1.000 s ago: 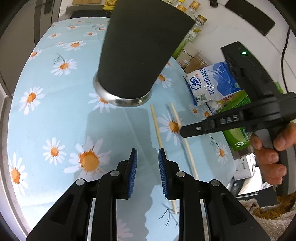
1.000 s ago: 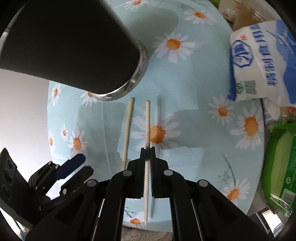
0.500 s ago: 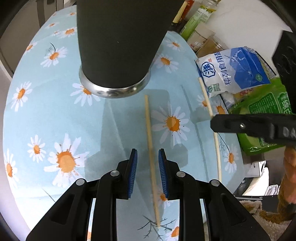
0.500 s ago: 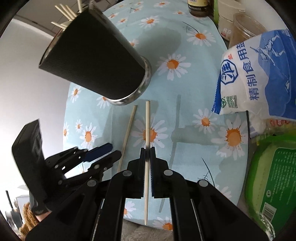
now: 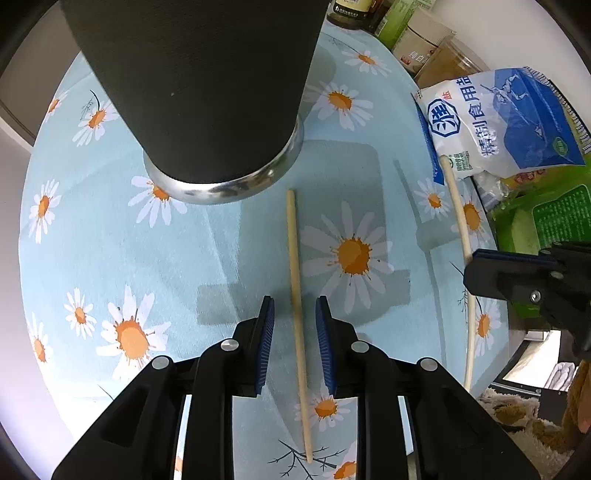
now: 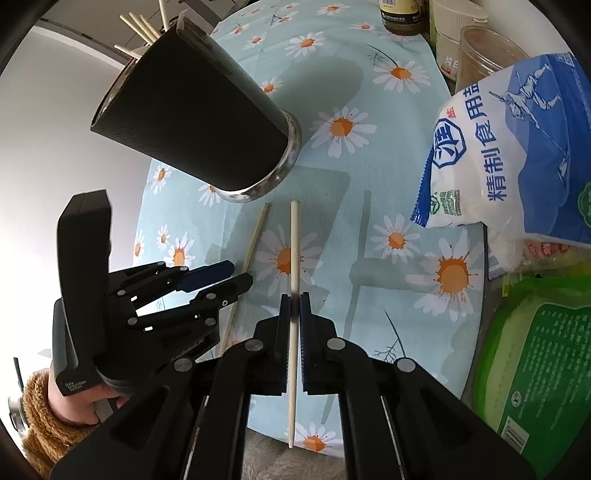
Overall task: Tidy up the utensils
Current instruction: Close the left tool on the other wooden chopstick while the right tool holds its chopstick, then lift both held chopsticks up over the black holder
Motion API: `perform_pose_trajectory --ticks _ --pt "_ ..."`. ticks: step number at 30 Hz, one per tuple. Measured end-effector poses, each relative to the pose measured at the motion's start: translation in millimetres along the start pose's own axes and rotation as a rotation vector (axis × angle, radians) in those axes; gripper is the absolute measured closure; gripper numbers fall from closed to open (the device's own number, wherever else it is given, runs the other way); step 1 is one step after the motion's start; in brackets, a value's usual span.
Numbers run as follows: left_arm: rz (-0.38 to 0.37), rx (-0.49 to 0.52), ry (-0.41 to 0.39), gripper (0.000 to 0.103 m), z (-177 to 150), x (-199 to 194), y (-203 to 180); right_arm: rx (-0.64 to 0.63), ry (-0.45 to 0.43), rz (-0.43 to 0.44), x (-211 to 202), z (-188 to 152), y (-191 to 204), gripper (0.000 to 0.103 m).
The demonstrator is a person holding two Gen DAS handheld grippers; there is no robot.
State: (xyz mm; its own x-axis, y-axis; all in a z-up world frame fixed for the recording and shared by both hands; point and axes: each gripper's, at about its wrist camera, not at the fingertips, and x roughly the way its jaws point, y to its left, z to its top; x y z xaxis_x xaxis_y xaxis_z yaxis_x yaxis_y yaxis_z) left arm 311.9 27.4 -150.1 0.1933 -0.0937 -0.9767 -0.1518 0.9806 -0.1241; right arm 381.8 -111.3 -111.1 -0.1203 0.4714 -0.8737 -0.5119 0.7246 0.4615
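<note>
A black utensil cup (image 5: 199, 92) with a steel base stands on the daisy tablecloth; several chopsticks stick out of its top in the right wrist view (image 6: 192, 110). One wooden chopstick (image 5: 297, 295) lies flat on the cloth, running between the pads of my open left gripper (image 5: 294, 325), untouched. It also shows in the right wrist view (image 6: 251, 243). My right gripper (image 6: 294, 299) is shut on a second chopstick (image 6: 294, 243) and holds it above the cloth; that chopstick shows in the left wrist view (image 5: 460, 221).
A blue-and-white salt bag (image 6: 509, 147) and a green package (image 6: 535, 350) lie at the right. Jars and bottles (image 6: 454, 33) stand at the far right. The cloth's near edge (image 6: 332, 454) is close below the grippers.
My right gripper has lifted its chopstick up and away from the cloth. My left gripper has moved forward and lower, so the lying chopstick now sits between its open pads.
</note>
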Motion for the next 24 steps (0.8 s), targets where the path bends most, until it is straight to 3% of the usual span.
perform_pose_trajectory --ticks 3,15,24 --pt "0.004 -0.001 0.007 0.099 1 0 -1 -0.004 0.004 0.005 -1 0 -2 0.098" --pt "-0.043 -0.017 -0.015 0.100 -5 -3 14 -0.019 0.010 -0.010 9 3 9 0.098" --pt "-0.106 -0.022 -0.081 0.100 -26 -27 26 0.028 0.005 -0.022 18 5 12 0.098"
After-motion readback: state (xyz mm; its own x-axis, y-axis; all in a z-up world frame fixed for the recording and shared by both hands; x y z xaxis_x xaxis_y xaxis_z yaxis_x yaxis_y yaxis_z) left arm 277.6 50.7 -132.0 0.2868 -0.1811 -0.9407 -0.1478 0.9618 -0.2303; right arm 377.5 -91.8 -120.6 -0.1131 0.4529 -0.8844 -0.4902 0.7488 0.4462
